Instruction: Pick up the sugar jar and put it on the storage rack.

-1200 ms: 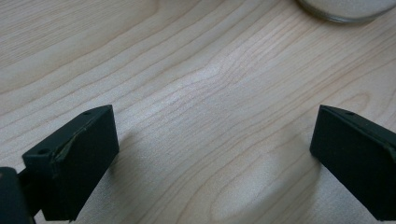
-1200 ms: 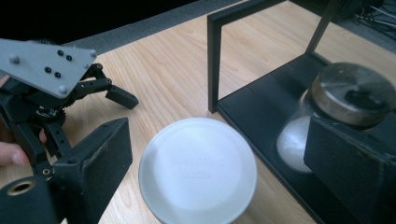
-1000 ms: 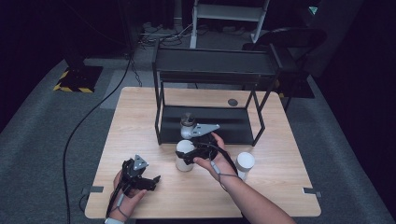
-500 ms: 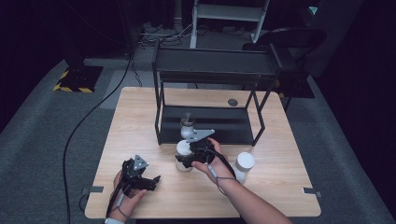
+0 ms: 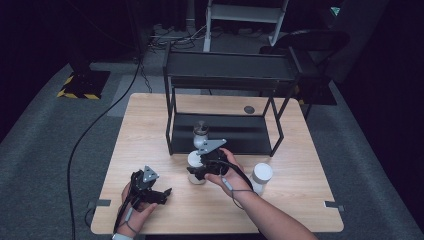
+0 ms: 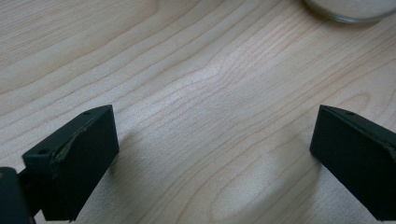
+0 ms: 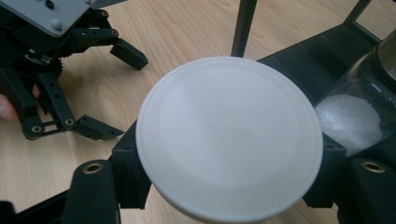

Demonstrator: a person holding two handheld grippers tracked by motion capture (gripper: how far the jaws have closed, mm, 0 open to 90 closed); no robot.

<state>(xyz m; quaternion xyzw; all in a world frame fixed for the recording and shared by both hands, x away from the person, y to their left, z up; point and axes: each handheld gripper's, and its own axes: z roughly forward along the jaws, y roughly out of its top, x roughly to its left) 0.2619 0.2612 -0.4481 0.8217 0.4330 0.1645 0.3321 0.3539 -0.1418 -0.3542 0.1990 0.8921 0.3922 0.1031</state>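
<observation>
1. Presently, the right claw [image 5: 196, 172] is clamped on a white-lidded jar [image 5: 195, 161] that stands on the bench [image 5: 300, 200] just in front of the black shelf rack [image 5: 225, 75]. Its jaws have just been closing, and the jar now sits between them.
2. In the right gripper view, the jar's round white lid [image 7: 229, 135] lies between the two black jaws, with a pad pressed against the jar on either side beneath the lid's rim.
3. The person's right hand [image 5: 225, 172] holds that claw from the right side of the jar; the grey three-cornered plate [image 5: 210, 146] on top of it faces upward.
4. A glass jar with white grains [image 5: 200, 131] stands on the rack's lower shelf, just behind the gripped jar. In the right gripper view it appears at the right edge [image 7: 359, 112], near the lid.
5. A second white-lidded jar [image 5: 262, 175] stands on the bench to the right of the right hand, apart from the gripped jar.
6. The left claw [image 5: 162, 195] rests low over the bench near its front left corner, held by the left hand [image 5: 135, 207], well apart from the jars.
7. The left gripper view shows its jaws spread wide with bare wood between them; nothing is gripped. The left claw also appears in the right gripper view [image 7: 116, 88], likewise spread.
</observation>
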